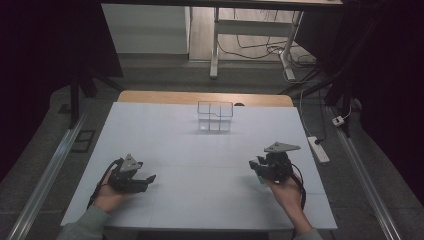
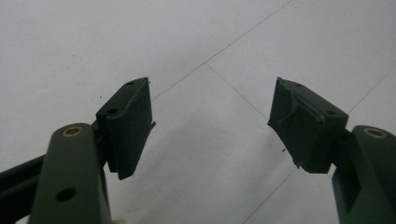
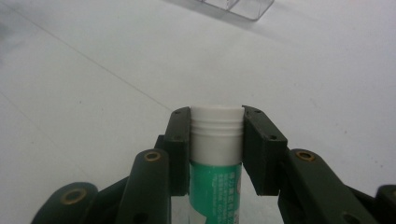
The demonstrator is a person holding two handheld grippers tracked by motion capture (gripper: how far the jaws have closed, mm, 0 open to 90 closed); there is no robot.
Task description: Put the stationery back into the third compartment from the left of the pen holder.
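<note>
A green tube with a white ribbed cap (image 3: pixel 215 154), like a glue stick, is clamped between the two black jaws of my right gripper (image 3: pixel 216 128), cap end pointing away from the hand. From above, my right gripper (image 1: pixel 260 171) is held just off the white table at the right, a trace of green under its jaws. At the left of the table my left gripper (image 1: pixel 148 179) rests low, and in its own view its pads (image 2: pixel 128 123) stand wide apart over bare table, so my left gripper (image 2: pixel 212 126) is open.
A clear plastic organiser with compartments (image 1: pixel 215 116) stands at the far middle of the white table (image 1: pixel 200 165); its corner (image 3: pixel 243 7) shows ahead of the held tube. A white power strip (image 1: pixel 318 148) lies on the floor off the right edge.
</note>
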